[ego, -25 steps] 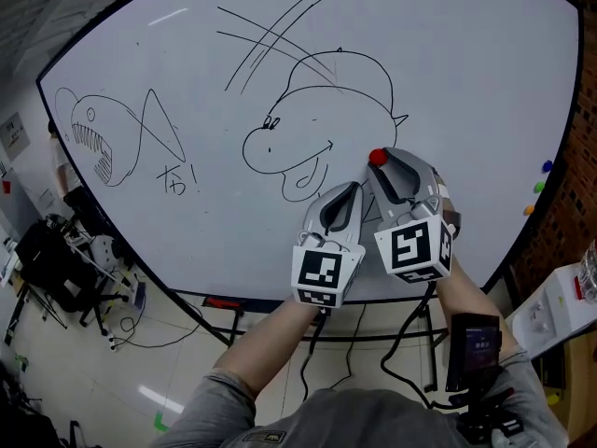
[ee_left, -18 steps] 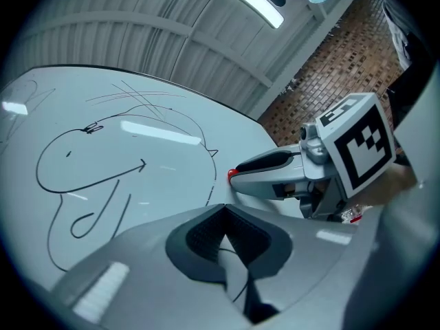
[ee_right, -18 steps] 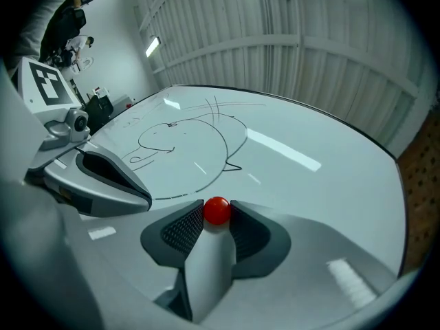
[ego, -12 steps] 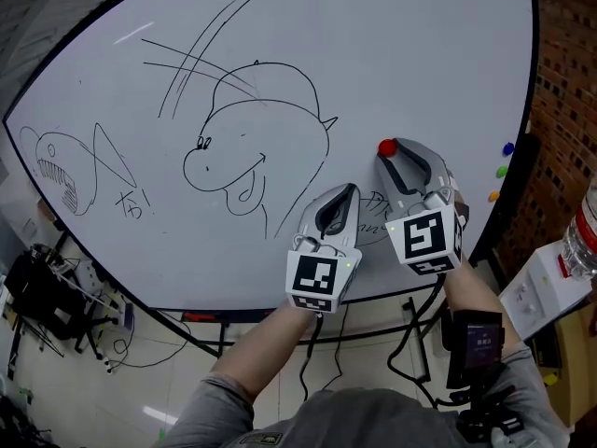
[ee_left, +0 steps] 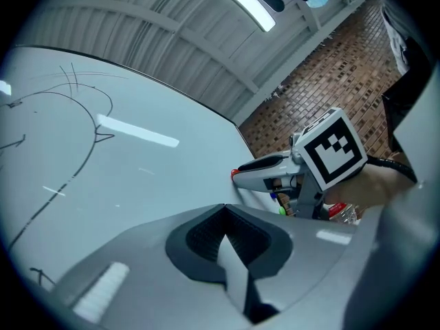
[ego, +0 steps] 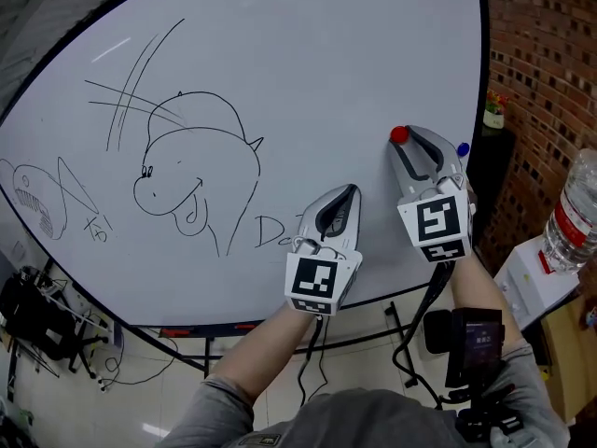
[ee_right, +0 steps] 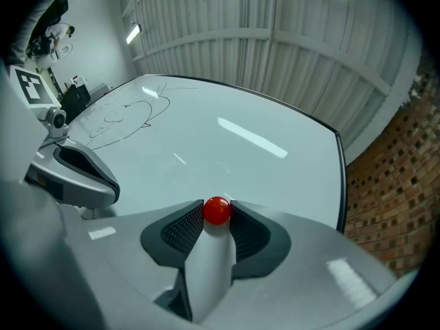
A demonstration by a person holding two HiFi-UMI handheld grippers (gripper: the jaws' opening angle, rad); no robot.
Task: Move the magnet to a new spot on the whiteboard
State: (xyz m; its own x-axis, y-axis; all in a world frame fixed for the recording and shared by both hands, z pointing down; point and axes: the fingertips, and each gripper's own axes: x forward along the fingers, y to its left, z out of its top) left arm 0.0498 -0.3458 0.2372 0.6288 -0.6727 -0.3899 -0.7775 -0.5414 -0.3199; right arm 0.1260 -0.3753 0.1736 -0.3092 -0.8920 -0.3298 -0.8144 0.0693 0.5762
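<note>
A small round red magnet (ego: 399, 135) (ee_right: 217, 210) sits pinched between the tips of my right gripper (ego: 405, 141) (ee_right: 217, 213), held close over the whiteboard (ego: 308, 73) near its right edge. The right jaws are shut on the magnet. My left gripper (ego: 343, 194) (ee_left: 223, 206) rests lower and to the left, over the board's lower part, its jaws together with nothing between them. In the left gripper view the right gripper (ee_left: 237, 174) appears to the right with the red magnet at its tip.
The board carries marker drawings: a cartoon animal head (ego: 187, 171), crossed lines (ego: 131, 82) and a fish at far left. A blue magnet (ego: 463, 148) sticks by the right edge. A brick wall (ego: 541, 91) stands right, a water bottle (ego: 569, 217) on a white box below it.
My right gripper has carried the red magnet rightward along the board, away from the cartoon drawing toward the right edge. The view has shifted right; the left gripper kept its place beside it.
</note>
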